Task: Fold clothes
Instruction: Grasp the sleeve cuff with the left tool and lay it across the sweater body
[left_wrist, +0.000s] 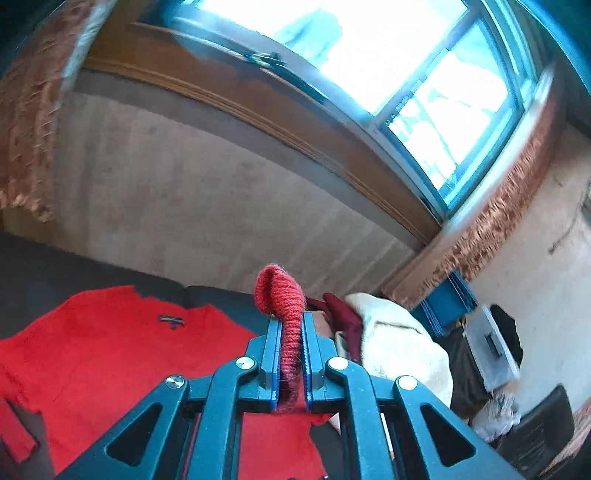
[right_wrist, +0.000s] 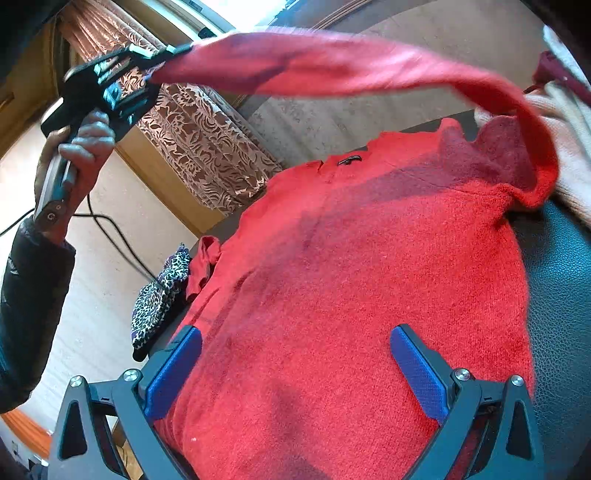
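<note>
While the red sweater (right_wrist: 351, 266) lies spread on the dark worktop (right_wrist: 561, 280), its sleeve cuff (left_wrist: 282, 295) is clamped in the left gripper (left_wrist: 291, 354) and held aloft; the right gripper (right_wrist: 295, 369) hovers with its jaws apart; the sleeve is best laid flat across the chest.

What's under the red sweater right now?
The red sweater lies on a dark leather-like surface, seen at its right edge. Anything beneath its body is covered. The left gripper holds its raised sleeve.

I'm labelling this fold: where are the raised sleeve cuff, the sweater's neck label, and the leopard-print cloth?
sleeve cuff (left_wrist: 280, 291): left wrist view, folded tip.
neck label (right_wrist: 349, 160): right wrist view, its middle.
leopard-print cloth (right_wrist: 159, 295): right wrist view, centre.
</note>
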